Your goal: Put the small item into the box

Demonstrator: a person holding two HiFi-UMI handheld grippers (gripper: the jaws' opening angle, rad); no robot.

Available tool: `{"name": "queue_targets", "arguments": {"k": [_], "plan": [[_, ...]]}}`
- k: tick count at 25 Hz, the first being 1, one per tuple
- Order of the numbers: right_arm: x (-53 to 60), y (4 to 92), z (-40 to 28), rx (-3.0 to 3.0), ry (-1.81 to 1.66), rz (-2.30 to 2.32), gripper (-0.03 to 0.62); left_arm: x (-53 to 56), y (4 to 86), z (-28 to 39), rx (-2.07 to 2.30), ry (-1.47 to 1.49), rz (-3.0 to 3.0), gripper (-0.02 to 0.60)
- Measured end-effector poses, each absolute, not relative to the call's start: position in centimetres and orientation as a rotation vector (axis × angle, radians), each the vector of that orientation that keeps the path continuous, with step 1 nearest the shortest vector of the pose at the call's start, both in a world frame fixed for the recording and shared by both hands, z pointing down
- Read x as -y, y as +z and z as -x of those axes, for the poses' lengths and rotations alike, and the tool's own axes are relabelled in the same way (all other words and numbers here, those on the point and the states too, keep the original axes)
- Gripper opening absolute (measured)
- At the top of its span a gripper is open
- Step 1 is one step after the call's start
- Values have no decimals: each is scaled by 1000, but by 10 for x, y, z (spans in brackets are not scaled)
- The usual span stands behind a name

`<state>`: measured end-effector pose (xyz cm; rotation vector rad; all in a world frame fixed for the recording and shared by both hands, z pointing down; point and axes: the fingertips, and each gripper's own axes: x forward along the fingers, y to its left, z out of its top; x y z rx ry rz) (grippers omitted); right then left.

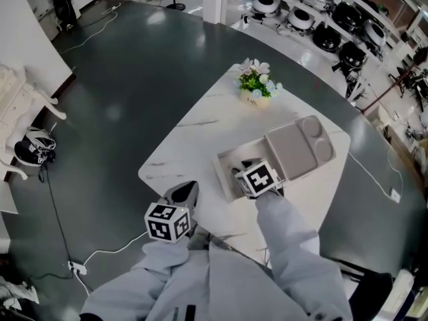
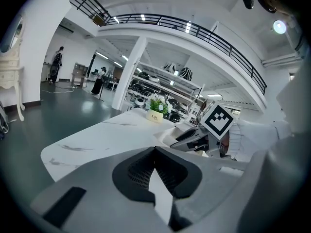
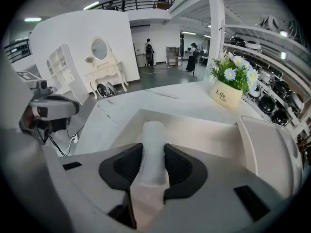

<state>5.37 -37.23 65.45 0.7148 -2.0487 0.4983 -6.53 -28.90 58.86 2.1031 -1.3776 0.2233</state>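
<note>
Right claw (image 3: 154,161) grips a pale, frosted, round-tipped cylinder (image 3: 154,137) over the open white box (image 3: 210,130); left claw (image 2: 156,173) sits closed.

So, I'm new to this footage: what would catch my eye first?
The right tool grips a small white cylinder over the open box on the white table. The box's grey lid lies open alongside, and a pot of flowers stands at the table's far corner.
</note>
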Motion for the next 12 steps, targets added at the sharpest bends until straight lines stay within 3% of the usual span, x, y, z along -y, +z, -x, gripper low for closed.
{"name": "queue_targets", "arguments": {"k": [12], "plan": [[355, 690, -64, 1814, 599, -608, 128, 290, 592, 72, 1381, 225, -2088, 0]]}}
